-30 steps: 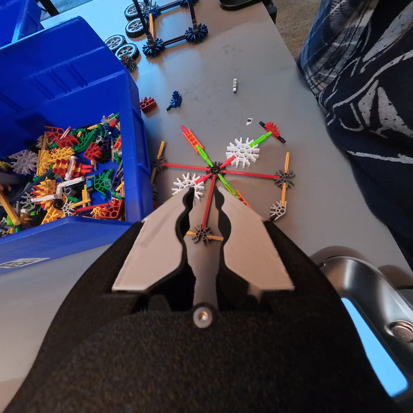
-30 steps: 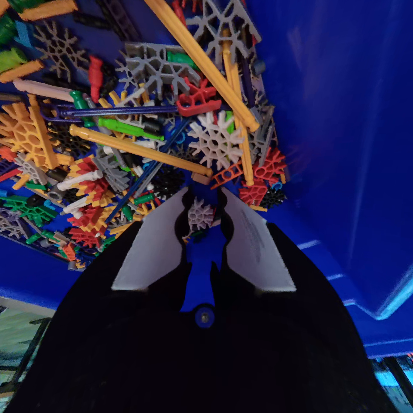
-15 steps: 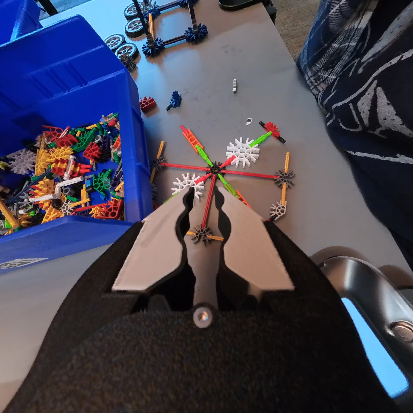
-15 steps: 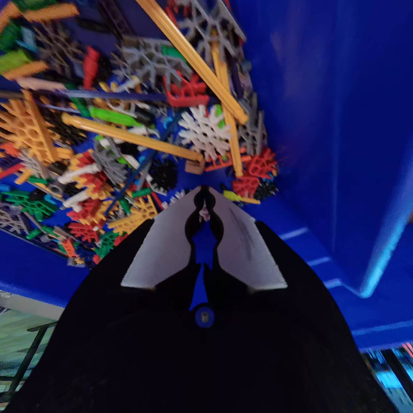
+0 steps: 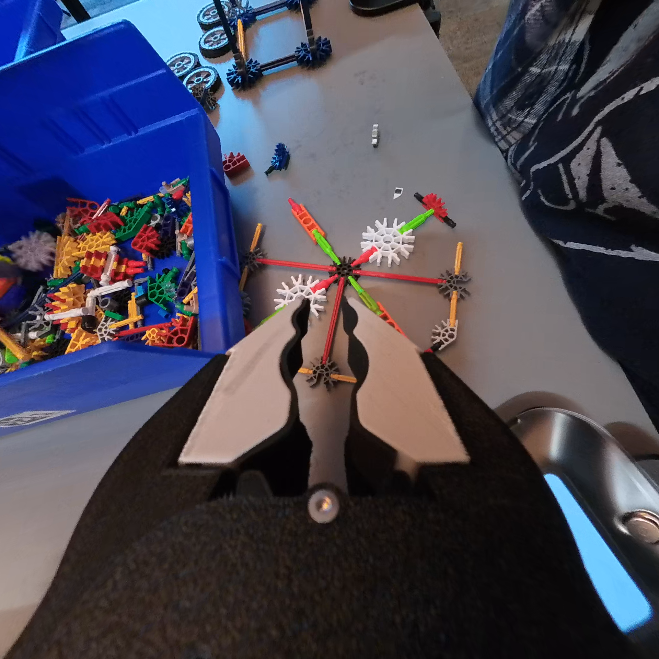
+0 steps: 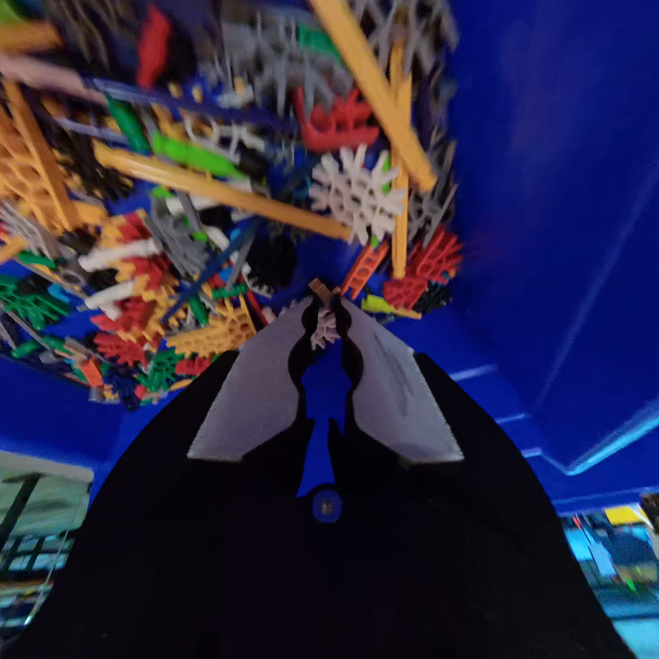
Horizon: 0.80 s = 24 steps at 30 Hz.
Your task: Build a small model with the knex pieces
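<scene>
The right gripper [image 6: 325, 306] has closed on a small grey snowflake connector [image 6: 323, 330] inside the blue bin [image 6: 570, 214], while the left gripper [image 5: 324, 303] hovers narrowly open over a red rod [image 5: 333, 317].

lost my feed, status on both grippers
Left gripper open, hovering astride red rod of spoke wheel. Right gripper shut on pale snowflake connector inside blue bin.

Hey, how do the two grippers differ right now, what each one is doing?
The left gripper is open, its fingers either side of a red rod of the spoked model on the grey table, gripping nothing; the right gripper is shut on a small pale snowflake connector. The left one is over the table beside the blue bin; the right one is inside it, above the loose pieces. Both have the same pale fingers.
</scene>
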Tool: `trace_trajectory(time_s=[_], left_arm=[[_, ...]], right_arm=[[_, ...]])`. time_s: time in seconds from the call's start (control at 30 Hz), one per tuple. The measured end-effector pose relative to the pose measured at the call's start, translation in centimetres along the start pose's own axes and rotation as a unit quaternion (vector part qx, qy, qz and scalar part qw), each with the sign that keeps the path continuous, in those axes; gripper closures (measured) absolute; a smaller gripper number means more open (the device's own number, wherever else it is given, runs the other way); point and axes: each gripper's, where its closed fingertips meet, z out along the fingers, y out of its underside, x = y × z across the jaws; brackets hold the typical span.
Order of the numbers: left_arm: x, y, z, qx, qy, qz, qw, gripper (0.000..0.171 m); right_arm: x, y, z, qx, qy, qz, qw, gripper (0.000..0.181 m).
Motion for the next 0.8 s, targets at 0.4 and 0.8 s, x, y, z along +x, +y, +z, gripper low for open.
trace_trajectory(time_s=[0.4, 0.8], left_arm=[[0.0, 0.1, 0.0, -0.002, -0.001, 0.000, 1.000, 0.154], [0.0, 0.0, 0.0, 0.000, -0.001, 0.002, 1.000, 0.154]], right_arm=[[-0.6, -1.9, -2.2, 0.096, -0.037, 0.017, 0.995, 0.181], [-0.1, 0.3, 0.4, 0.043, -0.062, 0.098, 0.992, 0.156]])
